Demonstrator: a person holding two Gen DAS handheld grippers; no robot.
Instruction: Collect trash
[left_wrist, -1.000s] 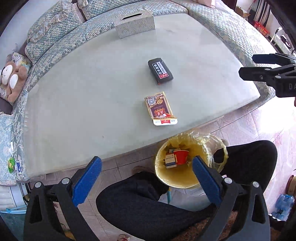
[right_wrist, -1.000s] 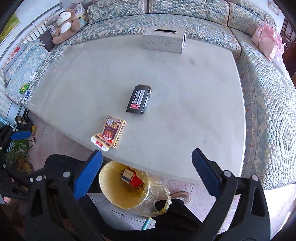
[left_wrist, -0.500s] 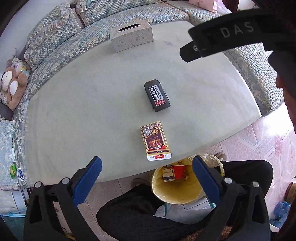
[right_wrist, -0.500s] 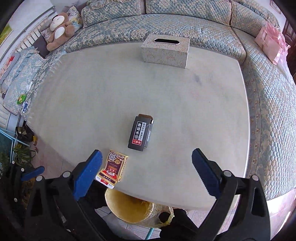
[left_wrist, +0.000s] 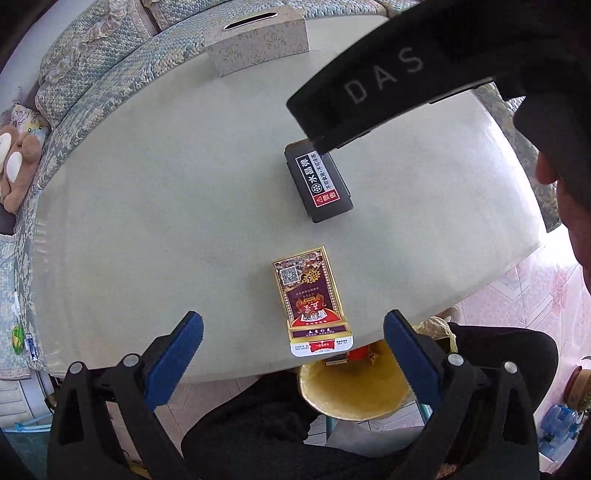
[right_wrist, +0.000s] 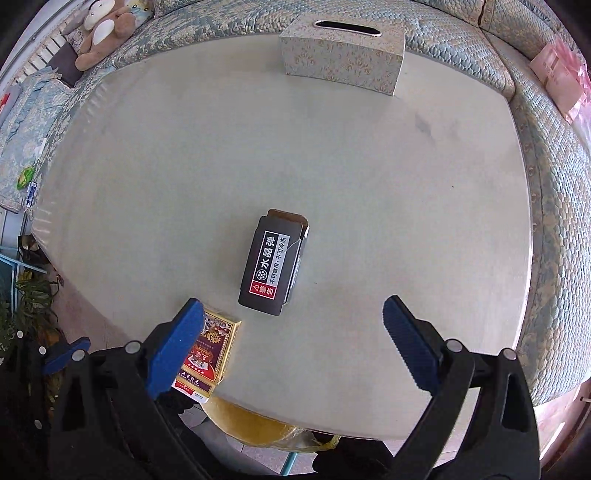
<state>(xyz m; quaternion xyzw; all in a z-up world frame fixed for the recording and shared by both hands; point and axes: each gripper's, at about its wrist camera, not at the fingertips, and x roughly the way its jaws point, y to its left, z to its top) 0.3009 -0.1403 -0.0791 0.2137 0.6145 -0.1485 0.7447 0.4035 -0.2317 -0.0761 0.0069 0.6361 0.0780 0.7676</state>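
Blue-padded tongs (right_wrist: 291, 321) agape, empty.

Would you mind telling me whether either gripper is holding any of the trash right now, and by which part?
Nothing is held: the left gripper and right gripper are both open and empty.

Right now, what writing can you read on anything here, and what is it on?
"水晶弹", "不可食用·不可冷冻", "警告": flat black cardboard box on the table.
"DAS": black arm of the right tongs, seen by the left camera.
Red and gold card pack: QR code; its print is too small to read.
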